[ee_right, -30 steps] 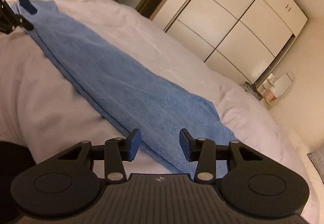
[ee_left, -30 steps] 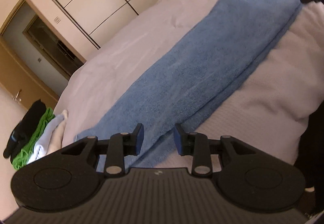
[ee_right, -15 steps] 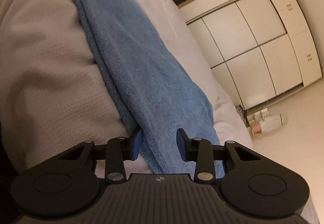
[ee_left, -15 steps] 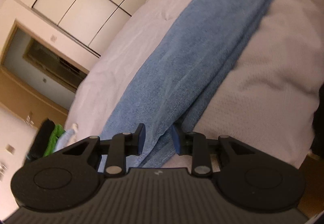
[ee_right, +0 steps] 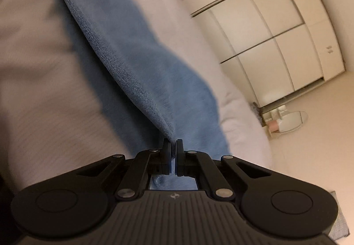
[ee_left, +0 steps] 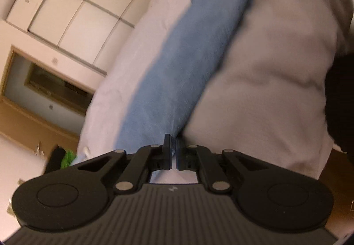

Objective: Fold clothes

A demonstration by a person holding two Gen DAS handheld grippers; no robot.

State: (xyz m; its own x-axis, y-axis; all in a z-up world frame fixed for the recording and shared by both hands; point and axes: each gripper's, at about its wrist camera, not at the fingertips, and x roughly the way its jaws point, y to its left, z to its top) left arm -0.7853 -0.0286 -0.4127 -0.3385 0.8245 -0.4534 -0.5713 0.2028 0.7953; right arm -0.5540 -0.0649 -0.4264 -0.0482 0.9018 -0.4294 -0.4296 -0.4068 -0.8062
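On bed (ee_left: 265, 67): left gripper (ee_left: 174, 152) and right gripper (ee_right: 173, 153) each pinched tight on blue towel (ee_right: 124, 50) edge.

Warm, dim indoor light tints both views cream. Motion blur smears the blue towel (ee_left: 177, 63) and bedding; in the right wrist view only the towel's hem stays sharp. Fisheye distortion bends the wardrobe (ee_right: 265, 30) lines; corners vignette dark.

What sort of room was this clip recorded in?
Most likely a bedroom: a blue towel lies on a bed with pale bedding, white wardrobe doors line the wall, and folded clothes sit nearby.
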